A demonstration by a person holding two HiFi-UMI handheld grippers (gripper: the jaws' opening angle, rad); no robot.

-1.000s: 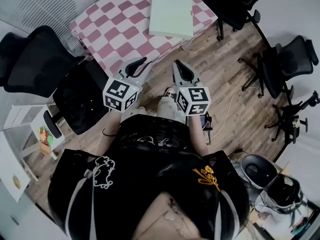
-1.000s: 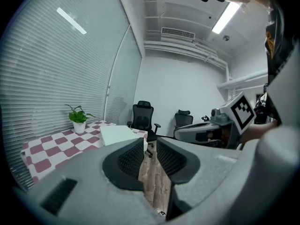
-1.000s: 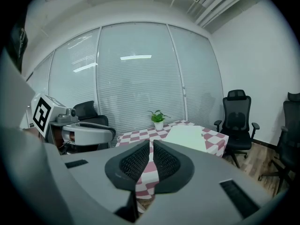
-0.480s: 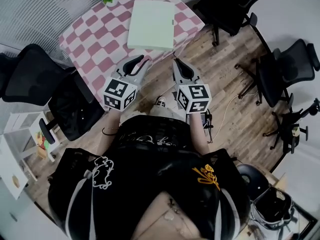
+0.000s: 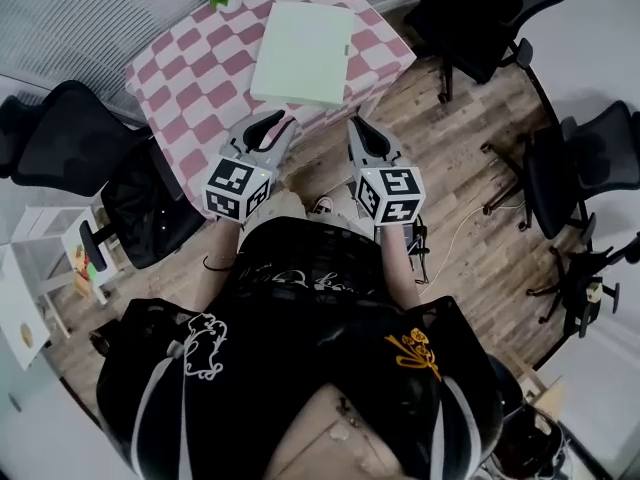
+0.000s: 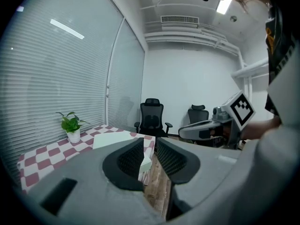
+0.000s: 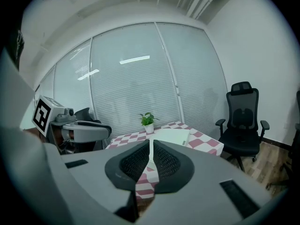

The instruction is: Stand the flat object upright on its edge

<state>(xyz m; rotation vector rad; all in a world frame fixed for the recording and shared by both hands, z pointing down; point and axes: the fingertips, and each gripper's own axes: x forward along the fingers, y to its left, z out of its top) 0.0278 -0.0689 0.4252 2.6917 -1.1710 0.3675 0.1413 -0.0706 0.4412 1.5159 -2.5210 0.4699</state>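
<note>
Although the left hand-held gripper [image 5: 272,126] and the right hand-held gripper [image 5: 362,130] are both closed tight with nothing between their jaws, they now stand just before the near edge of the desk [image 5: 190,73], closer to it than one second ago. Beyond them the pale green flat box [image 5: 302,53] lies flat on the checked cloth, untouched, toward the desk's right side. It looks stiff, smooth and rather light, so I would pinch one long edge and tip it up, while the other hand-held gripper steadies the opposite side against sliding.
</note>
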